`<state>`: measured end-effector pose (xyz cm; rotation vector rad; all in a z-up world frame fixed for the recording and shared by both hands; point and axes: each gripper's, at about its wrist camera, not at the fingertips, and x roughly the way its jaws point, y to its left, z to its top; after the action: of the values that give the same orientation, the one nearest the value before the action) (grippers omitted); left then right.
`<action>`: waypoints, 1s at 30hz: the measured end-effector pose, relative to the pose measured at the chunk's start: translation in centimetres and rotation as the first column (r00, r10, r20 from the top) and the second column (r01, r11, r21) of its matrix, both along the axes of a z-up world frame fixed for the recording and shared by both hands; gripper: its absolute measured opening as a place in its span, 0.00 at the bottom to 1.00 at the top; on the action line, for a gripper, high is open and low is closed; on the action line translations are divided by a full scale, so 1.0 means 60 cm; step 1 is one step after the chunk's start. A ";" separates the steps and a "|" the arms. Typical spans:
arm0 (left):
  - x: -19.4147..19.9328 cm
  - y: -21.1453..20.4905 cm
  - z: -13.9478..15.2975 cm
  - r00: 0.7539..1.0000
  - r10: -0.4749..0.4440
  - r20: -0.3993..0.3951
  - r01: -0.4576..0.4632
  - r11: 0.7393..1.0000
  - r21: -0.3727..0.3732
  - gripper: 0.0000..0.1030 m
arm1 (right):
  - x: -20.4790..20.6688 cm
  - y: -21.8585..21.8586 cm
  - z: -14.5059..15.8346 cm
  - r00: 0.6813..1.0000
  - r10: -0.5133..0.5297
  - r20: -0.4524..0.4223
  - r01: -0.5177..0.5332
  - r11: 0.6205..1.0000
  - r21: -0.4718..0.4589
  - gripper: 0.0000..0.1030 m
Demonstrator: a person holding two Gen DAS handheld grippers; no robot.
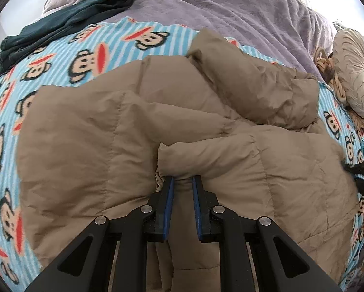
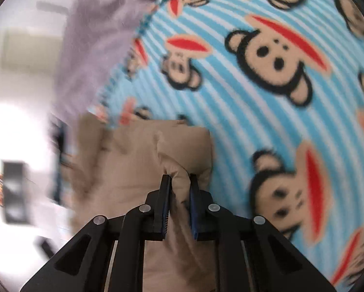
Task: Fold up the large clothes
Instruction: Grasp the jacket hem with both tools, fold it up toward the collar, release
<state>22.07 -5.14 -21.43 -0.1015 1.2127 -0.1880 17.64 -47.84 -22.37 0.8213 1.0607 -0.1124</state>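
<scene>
One jacket (image 1: pixel 89 131), two clamping grippers

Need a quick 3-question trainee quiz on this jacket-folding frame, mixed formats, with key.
1. True or false: the left gripper is open and clear of the jacket.
2. What lies directly under the jacket?
A. bare wooden table
B. monkey blanket
C. green carpet
3. Fill in: the right gripper is shut on a fold of the ____.

Key
1. False: its jaws pinch a fold of tan fabric.
2. B. The dark garment lies apart, on the far side of the blanket.
3. jacket
</scene>
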 end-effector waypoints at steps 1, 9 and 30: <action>0.001 -0.007 -0.002 1.000 -0.006 0.001 0.006 1.000 0.005 0.17 | 0.005 -0.001 -0.010 1.000 0.008 -0.020 -0.008 1.000 -0.020 0.15; 0.006 -0.006 -0.004 1.000 -0.025 -0.003 0.025 1.000 0.001 0.17 | -0.054 0.026 0.050 1.000 -0.003 0.012 0.006 0.966 -0.257 0.16; 0.003 0.005 0.029 1.000 -0.014 0.003 0.014 1.000 0.026 0.17 | -0.132 0.086 0.027 0.994 0.066 -0.088 -0.097 0.904 -0.416 0.20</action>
<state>22.22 -4.81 -19.71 -0.0702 1.2126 -0.1843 9.73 -42.66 -20.73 0.3824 1.0861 -0.2912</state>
